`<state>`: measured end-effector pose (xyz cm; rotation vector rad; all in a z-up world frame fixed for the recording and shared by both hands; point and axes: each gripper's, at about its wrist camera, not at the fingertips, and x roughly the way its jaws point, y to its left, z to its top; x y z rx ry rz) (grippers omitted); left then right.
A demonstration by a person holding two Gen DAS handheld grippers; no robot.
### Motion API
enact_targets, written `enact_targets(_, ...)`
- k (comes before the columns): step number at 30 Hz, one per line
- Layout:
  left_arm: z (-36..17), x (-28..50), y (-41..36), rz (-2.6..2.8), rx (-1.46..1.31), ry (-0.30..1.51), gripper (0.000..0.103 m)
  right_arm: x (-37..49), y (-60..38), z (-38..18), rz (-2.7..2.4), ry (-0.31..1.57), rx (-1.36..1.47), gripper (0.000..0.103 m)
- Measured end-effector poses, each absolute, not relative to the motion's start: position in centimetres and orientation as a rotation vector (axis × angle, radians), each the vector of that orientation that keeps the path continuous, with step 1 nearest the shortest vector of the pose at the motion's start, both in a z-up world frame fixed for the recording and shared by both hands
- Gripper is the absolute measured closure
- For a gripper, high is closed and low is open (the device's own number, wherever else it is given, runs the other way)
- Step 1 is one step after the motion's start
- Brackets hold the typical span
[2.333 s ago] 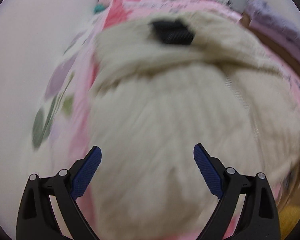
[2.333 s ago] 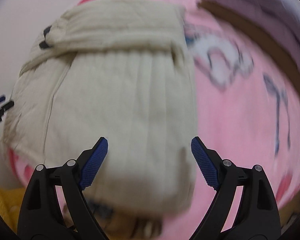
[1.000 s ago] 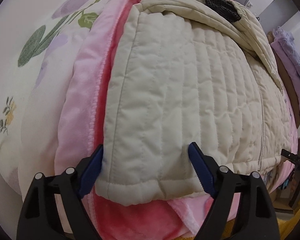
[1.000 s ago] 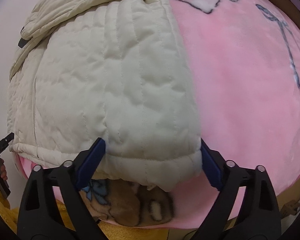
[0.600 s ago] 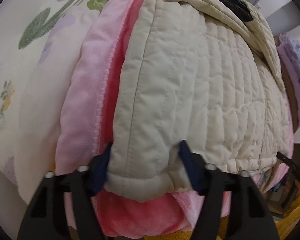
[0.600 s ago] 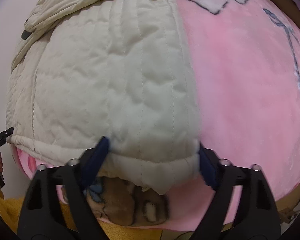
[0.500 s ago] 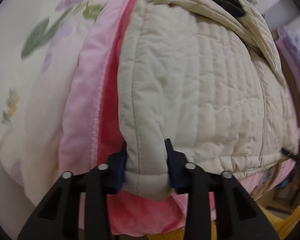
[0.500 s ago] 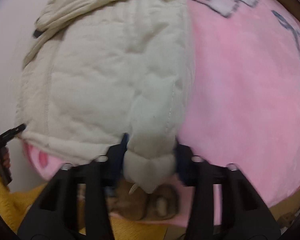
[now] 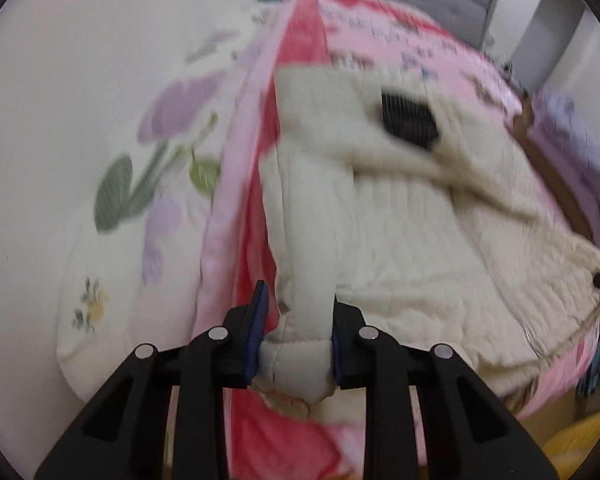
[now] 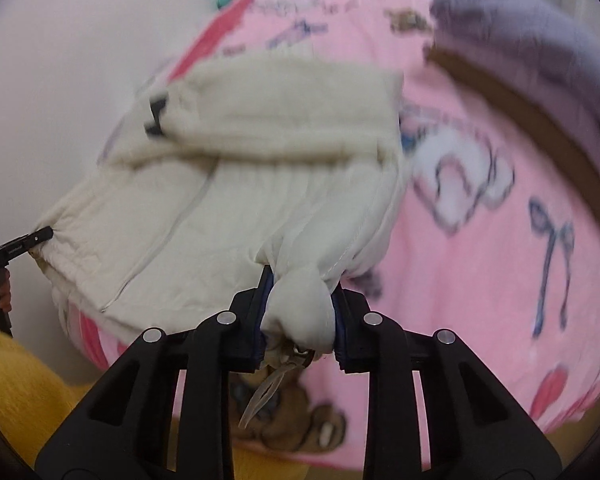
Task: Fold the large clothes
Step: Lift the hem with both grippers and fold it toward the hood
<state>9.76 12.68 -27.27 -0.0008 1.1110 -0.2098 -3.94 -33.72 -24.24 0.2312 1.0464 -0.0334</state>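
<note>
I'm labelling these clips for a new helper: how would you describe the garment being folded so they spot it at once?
Start at the bed under the pink cartoon blanket. Lying on it is a cream quilted jacket, its near hem pinched by the right tongs and the left tongs. Its pale stitched padding and the black patch near the collar set it apart from the purple cloth beside the bed.

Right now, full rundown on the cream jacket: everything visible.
The cream quilted jacket looks padded, with vertical stitch lines and a front zipper. It lies partly folded on the pink blanket, a sleeve folded across the upper part and a dark patch near the top. Both bottom corners are bunched and lifted: the left gripper is shut on one, the right gripper on the other, where a pale drawcord hangs from the hem. Both views are motion-blurred.
</note>
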Motion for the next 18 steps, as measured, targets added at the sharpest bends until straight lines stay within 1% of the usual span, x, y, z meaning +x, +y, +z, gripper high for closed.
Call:
enact_targets(3, -25.6, 12.1, 11.7, -0.212, -0.031, 1.078, 0.077, -0.8, -34.5, -22.6, -0.038, 0.99, 0.252, 0.08)
enact_targets(6, -23.5, 15.5, 10.6, -0.213, -0.069, 0.984, 0.077, 1.7, -35.4, -21.2, -0.045, 0.929, 0.28, 0.08)
enact_targets(10, -21.9, 20.7, 9.0, -0.169, -0.136, 0.91, 0.078, 6.0, -37.4, -20.2, -0.075, 0.876, 0.348, 0.08)
enact_targets(12, -20.9, 23.1, 8.7, -0.145, -0.159, 0.865, 0.082, 8.4, -38.6, -19.9, -0.076, 0.851, 0.374, 0.08)
enact_targets(13, -20.5, 25.0, 8.6, -0.144, -0.182, 0.856, 0.083, 9.8, -39.3, -20.0, -0.078, 0.844, 0.404, 0.08)
enact_targets(15, -20.4, 28.0, 7.9, -0.162, -0.214, 0.877, 0.09, 11.7, -40.2, -20.3, -0.082, 0.835, 0.444, 0.08)
enact_targets(18, -21.0, 31.1, 6.4, -0.177, -0.164, 0.913, 0.097, 15.4, -41.1, -21.7, -0.081, 0.844, 0.486, 0.08)
